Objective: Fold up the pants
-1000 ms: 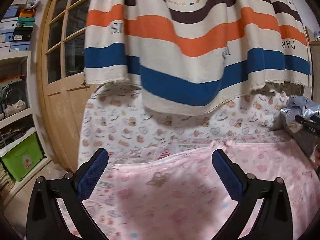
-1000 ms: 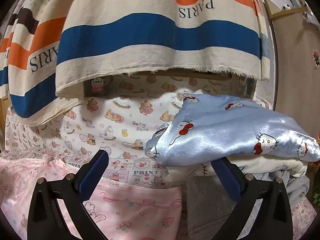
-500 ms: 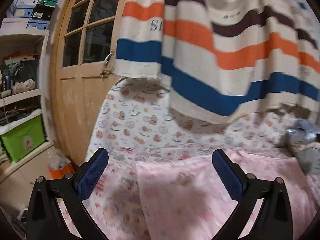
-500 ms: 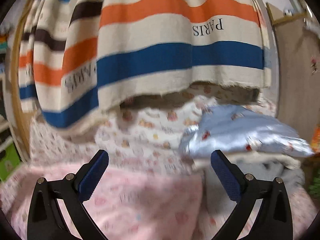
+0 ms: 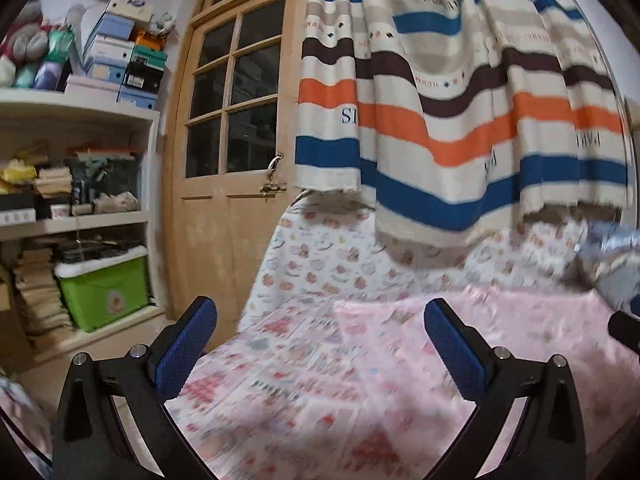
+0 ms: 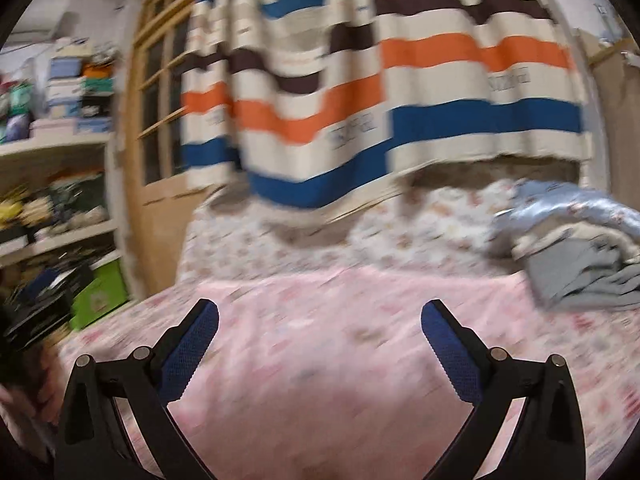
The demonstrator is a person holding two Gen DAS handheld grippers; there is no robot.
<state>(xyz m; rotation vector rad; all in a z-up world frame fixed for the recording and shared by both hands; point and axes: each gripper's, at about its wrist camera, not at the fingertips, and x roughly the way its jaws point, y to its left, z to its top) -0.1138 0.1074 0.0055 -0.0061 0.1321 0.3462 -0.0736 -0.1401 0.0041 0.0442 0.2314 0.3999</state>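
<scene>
Pink patterned pants (image 5: 460,344) (image 6: 340,340) lie spread flat on the bed, blurred by motion in both wrist views. My left gripper (image 5: 320,344) hovers over the pants' left edge, open, with nothing between its blue pads. In the right wrist view my right gripper (image 6: 320,344) hangs above the middle of the pink fabric; its jaws stand wide and are closing slightly, with nothing between them. A dark part of the right gripper (image 5: 624,330) shows at the right edge of the left wrist view.
A printed bedsheet (image 5: 320,264) covers the bed. A striped curtain (image 5: 460,120) hangs behind it. Folded blue and grey clothes (image 6: 580,256) are piled at the right. A wooden door (image 5: 228,160), shelves (image 5: 76,220) and a green box (image 5: 104,292) stand at the left.
Both grippers have swung left and pulled back: door and shelves now show in both views, and the clothes pile has slid right. The right jaws have narrowed slightly.
</scene>
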